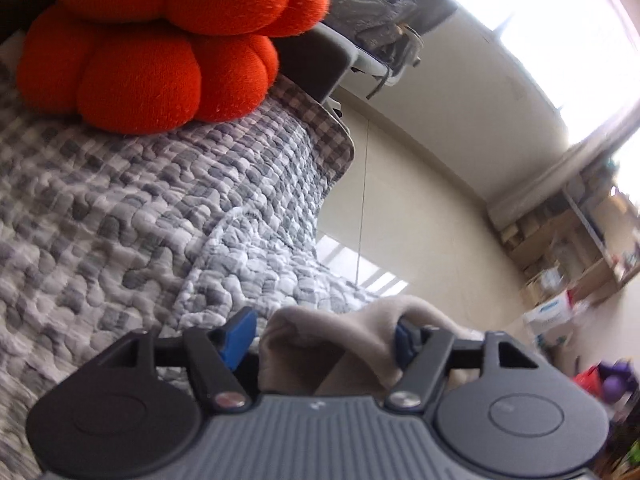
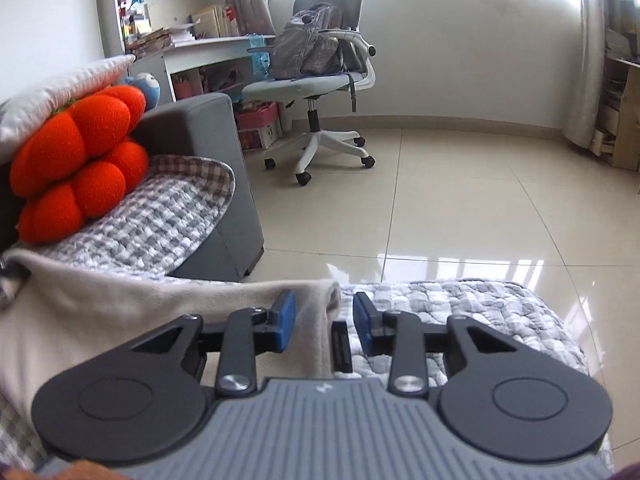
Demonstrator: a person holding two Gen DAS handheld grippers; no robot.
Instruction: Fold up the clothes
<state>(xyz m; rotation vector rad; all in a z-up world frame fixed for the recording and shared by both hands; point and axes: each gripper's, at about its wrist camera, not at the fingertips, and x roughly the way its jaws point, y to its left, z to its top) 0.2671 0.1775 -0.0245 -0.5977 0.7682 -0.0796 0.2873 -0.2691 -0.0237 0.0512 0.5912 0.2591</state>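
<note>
The beige garment [image 2: 132,312] lies on the checked quilt [image 2: 460,304] in the lower left of the right view, its folded edge running leftward between both parted tools, left tool [image 1: 322,338] and right tool [image 2: 325,320], neither gripping.

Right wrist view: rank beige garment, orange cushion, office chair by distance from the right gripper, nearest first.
1. Beige garment: its edge lies between the open jaws of the right gripper, on the quilt.
2. Orange cushion: up left, on the sofa.
3. Office chair: farthest, across the tiled floor by the desk.
</note>
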